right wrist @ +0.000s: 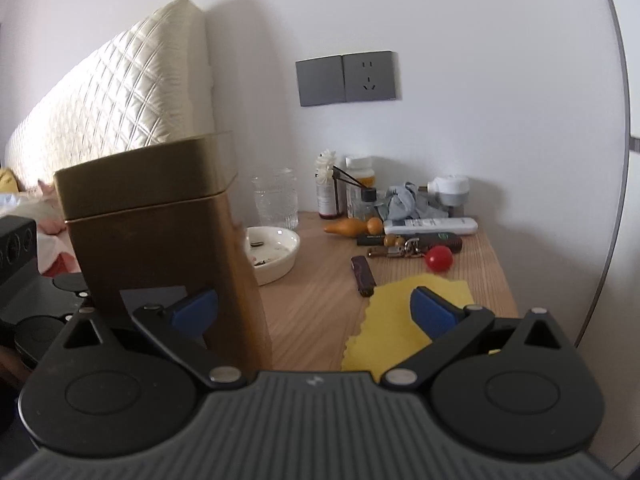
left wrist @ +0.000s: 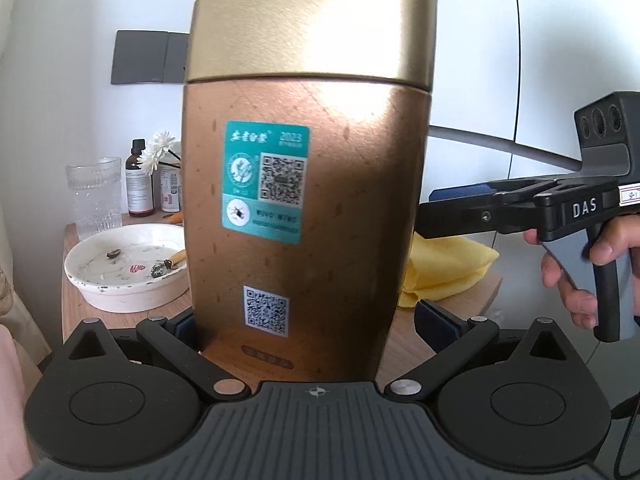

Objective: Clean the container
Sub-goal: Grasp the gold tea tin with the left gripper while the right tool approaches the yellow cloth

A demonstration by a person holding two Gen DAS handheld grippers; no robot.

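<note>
Tin: the tall copper-brown metal tin with gold lid [left wrist: 308,200] stood on the wooden bedside table [right wrist: 320,300], between my left gripper [left wrist: 316,328] jaws.
Left grip: I judged it clamped low; squeeze steadily.
Right gripper [right wrist: 316,312]: wide, empty, over the yellow cloth [right wrist: 396,320].

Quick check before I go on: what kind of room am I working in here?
Most likely a bedroom, at a bedside table. A cream quilted padded headboard stands against the wall beside the light wooden table top, which carries a white remote control and small medicine-style bottles.
</note>
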